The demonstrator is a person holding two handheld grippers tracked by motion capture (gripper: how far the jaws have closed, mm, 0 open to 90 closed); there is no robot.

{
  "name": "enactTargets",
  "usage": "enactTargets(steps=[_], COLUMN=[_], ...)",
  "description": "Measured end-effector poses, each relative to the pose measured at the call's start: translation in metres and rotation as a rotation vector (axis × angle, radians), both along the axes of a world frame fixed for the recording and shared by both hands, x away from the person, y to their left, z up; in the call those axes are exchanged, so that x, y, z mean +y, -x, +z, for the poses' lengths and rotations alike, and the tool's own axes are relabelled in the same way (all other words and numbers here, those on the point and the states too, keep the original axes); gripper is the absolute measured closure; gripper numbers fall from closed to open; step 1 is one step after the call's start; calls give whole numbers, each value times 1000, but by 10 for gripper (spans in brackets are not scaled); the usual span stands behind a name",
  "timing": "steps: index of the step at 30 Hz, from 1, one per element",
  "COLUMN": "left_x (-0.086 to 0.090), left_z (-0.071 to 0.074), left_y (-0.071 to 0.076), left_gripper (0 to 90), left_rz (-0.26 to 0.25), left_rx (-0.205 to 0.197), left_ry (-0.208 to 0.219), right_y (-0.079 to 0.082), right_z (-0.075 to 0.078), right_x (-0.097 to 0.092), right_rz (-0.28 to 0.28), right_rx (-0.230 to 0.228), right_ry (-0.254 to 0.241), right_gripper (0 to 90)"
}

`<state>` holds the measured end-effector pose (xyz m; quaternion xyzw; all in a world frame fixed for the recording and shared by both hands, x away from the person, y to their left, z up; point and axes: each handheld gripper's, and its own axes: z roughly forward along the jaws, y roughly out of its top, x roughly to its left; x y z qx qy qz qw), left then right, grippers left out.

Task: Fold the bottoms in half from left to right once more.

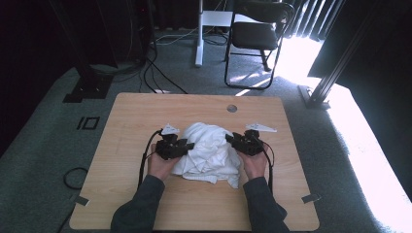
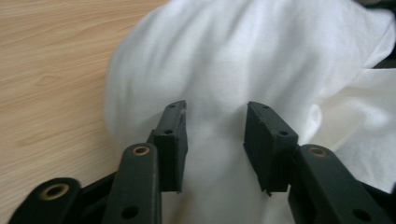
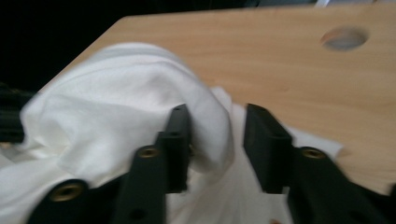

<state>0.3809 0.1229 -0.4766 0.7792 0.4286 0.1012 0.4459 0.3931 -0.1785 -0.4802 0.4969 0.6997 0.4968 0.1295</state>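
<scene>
A crumpled white cloth (image 1: 209, 153) lies heaped in the middle of the wooden table (image 1: 126, 131), a little below the centre of the high view. The person's two hands come up from the bottom edge in dark sleeves (image 1: 141, 206), one on each side of the heap.

The left gripper (image 1: 187, 145) sits at the cloth's left edge in the high view, its jaws pointing right into the fabric. In the left gripper view (image 2: 215, 122) the two black jaws stand apart, released, with white cloth (image 2: 261, 60) spread between and beyond them; the fabric covers the centre and right of that frame, and bare table (image 2: 51, 70) shows at the left. Whether the jaw tips press into the cloth or only reach over it, I cannot tell.

The right gripper (image 1: 232, 141) sits at the cloth's right edge in the high view, jaws pointing left toward the heap. In the right gripper view (image 3: 215, 122) its jaws are likewise spread and unclenched. A rounded fold of the cloth (image 3: 121, 102) bulges in the left and centre of that frame, lying against the left jaw and reaching into the gap, with thinner layers below between the jaws. The table (image 3: 289, 70) runs across the upper right, with a round hole (image 3: 344, 38) near the upper right corner.

In the high view the same hole (image 1: 232, 108) lies above the cloth, near the table's far edge. A black chair (image 1: 255, 36) stands on the grey floor at the top of the frame.
</scene>
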Motion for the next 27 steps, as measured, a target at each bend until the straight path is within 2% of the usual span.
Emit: enactTargets(steps=[3, 5, 8, 10, 12, 14, 17, 18, 20, 22, 24, 26, 27], left_x=[-7, -11, -21, -26, -29, -27, -19, -17, -10, -1, 6, 6, 8], left_z=[4, 6, 6, 4, 4, 3, 4, 5, 7, 9, 10, 10, 6], left_y=[4, 5, 7, 10, 11, 9, 5, 4, 4, 5, 4, 4, 2], left_gripper=[542, 528, 508, 505, 505, 521, 564, 564, 564, 564, 570, 579, 581], left_rz=[-17, -27, -52, -65, -75, -69, -83, -88, -89, -60, -26, -26, -29], left_rx=[-20, -24, -26, -26, -29, -13, 13, 15, 4, -10, -23, -23, 10], left_ry=[1, 5, 2, -5, -14, 0, 51, 61, 113, 152, 165, 165, 127], right_y=[20, 35, 55, 62, 67, 66, 57, 55, 51, 47, 48, 49, 51], right_z=[18, 27, 34, 36, 37, 35, 16, 8, -6, -13, -15, -14, -12], right_x=[2, 8, 26, 36, 44, 49, 57, 59, 60, 56, 50, 46, 39], right_rz=[-18, 19, 84, 142, 159, 197, 235, 241, 246, 232, 210, 204, 189], right_rx=[-87, -140, -207, -228, -242, -221, -140, -118, -84, -58, -51, -53, -65], right_ry=[9, 1, 44, 52, 69, 86, 161, 191, 237, 252, 258, 254, 266], right_gripper=[484, 470, 468, 472, 508, 510, 560, 628, 772, 816, 813, 791, 691])
